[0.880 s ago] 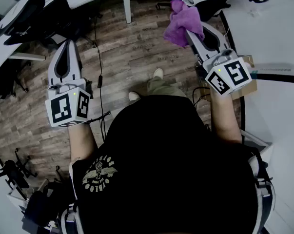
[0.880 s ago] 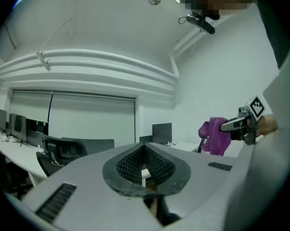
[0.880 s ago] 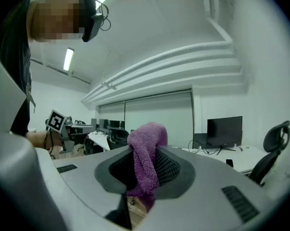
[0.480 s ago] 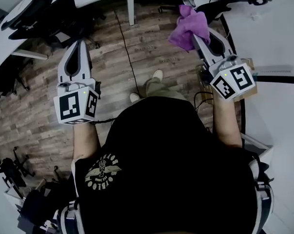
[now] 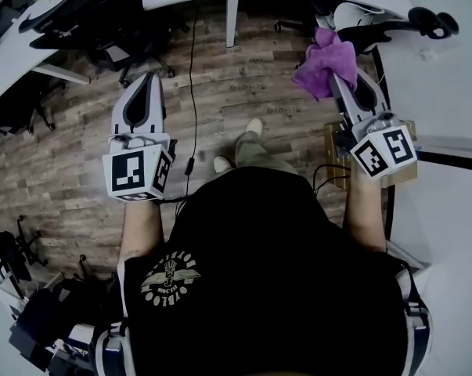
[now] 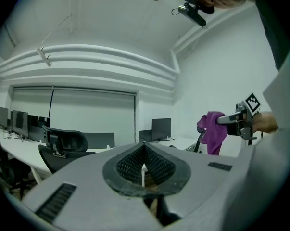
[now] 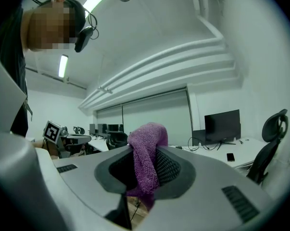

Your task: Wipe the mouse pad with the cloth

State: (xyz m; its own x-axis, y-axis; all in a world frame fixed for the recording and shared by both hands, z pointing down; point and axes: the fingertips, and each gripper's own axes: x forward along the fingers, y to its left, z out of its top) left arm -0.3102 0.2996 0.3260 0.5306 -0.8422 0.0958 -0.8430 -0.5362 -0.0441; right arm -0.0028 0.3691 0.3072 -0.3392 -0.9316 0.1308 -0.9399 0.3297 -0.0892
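The right gripper (image 5: 334, 70) is in the upper right of the head view, and its jaws are clenched on a crumpled purple knitted cloth (image 5: 324, 59). In the right gripper view the cloth (image 7: 145, 154) hangs between the two jaws and rises above them. The left gripper (image 5: 148, 77) is in the upper left, well apart from the cloth. Its jaws are pressed together at the tips with nothing between them. Below both grippers is a brown wooden plank floor (image 5: 243, 92).

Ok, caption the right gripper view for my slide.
Right gripper clamps a purple cloth, with an office monitor behind.
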